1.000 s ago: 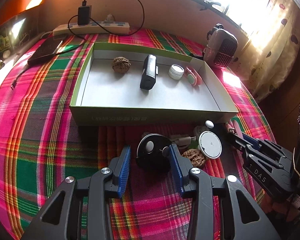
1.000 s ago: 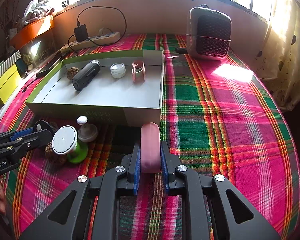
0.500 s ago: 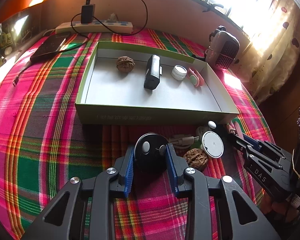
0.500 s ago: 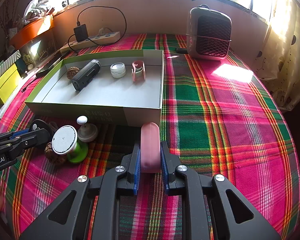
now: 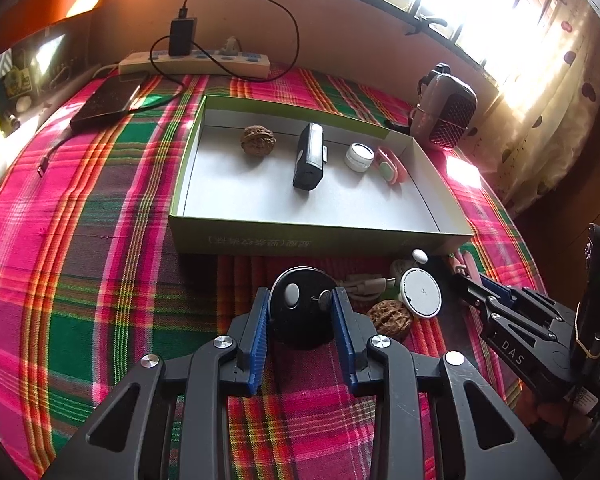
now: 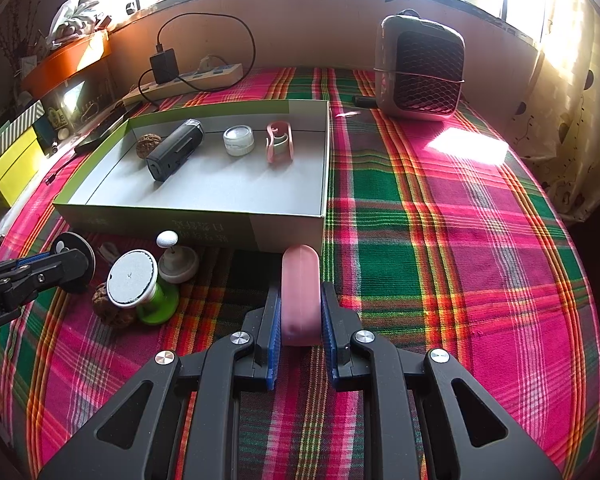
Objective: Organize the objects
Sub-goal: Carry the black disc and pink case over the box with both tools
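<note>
Item: black disc clamped in left tongs, pink capsule in right tongs (both gripped); lift straight, clear box wall, w/o tilting.

Pink, green and orange plaid covers the tablecloth; the box is green outside (grey inside), holding a black case and brown walnut.
</note>
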The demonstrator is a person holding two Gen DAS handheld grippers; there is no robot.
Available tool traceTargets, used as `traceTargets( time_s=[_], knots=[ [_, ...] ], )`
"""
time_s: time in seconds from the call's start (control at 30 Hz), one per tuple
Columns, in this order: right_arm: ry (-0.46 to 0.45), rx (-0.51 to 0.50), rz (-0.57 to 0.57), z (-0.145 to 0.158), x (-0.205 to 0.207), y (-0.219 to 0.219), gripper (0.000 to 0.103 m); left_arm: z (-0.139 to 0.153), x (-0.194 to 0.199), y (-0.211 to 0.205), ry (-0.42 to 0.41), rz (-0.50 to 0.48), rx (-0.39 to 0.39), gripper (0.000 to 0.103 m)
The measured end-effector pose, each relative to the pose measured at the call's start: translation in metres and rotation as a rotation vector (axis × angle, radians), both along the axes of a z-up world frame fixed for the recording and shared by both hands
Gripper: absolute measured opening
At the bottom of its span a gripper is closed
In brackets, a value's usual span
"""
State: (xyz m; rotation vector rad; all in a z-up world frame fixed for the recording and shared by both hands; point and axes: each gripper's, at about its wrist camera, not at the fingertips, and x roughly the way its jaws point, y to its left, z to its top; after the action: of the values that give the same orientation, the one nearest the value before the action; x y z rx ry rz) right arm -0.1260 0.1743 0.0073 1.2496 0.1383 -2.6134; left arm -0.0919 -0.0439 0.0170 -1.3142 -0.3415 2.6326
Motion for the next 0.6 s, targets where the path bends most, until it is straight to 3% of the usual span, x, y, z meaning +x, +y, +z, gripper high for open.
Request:
traceTargets(
  time_s=[0.6],
  knots=[
    [0.061,-0.014,0.019,0.039,0.006,0.001,0.019,0.033,-0.004,-0.011,0.061,0.007,-0.025,0.028]
  ],
)
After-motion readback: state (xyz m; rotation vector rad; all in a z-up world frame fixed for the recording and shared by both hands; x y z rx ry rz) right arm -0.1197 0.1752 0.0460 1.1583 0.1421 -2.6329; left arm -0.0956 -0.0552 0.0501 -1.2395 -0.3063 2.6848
